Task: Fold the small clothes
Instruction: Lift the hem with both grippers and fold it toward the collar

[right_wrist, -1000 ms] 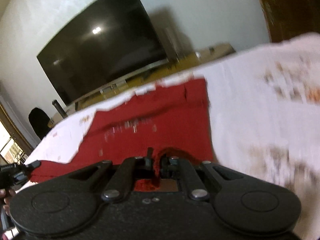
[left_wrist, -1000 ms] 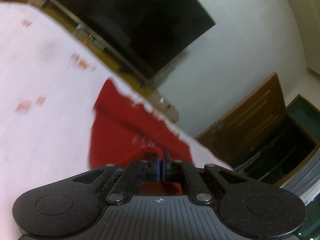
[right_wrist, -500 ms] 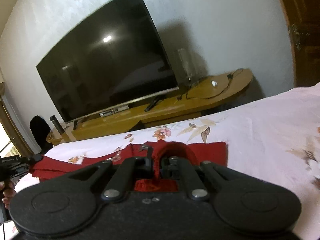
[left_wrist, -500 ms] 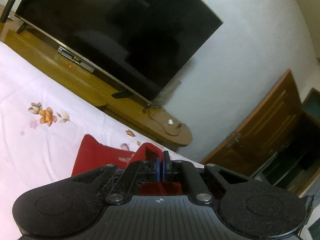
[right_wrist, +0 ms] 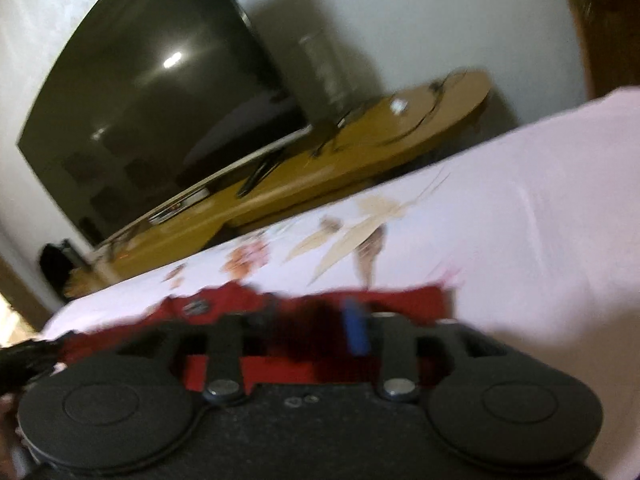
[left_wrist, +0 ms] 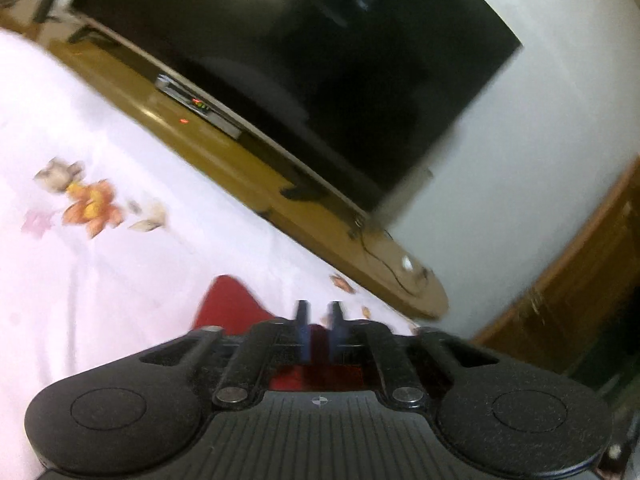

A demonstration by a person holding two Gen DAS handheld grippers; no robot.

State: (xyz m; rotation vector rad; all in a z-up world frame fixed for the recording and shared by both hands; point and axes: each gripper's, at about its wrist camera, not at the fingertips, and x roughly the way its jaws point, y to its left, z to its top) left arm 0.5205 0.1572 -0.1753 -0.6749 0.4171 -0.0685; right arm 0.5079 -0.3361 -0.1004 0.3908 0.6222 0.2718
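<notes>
On the bed, the red garment is lying flat under both grippers. Your left gripper is showing parted jaws holding nothing; your right gripper is blurring, though its jaws look spread. Folding seems partly done; motion blur and the grippers' bodies are hiding the fold.

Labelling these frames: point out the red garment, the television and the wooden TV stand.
red garment (left_wrist: 226,300), left wrist view, on its raised corner.
television (right_wrist: 152,92), right wrist view, on the middle of the dark screen.
wooden TV stand (right_wrist: 400,136), right wrist view, on its top near the rounded end.
</notes>
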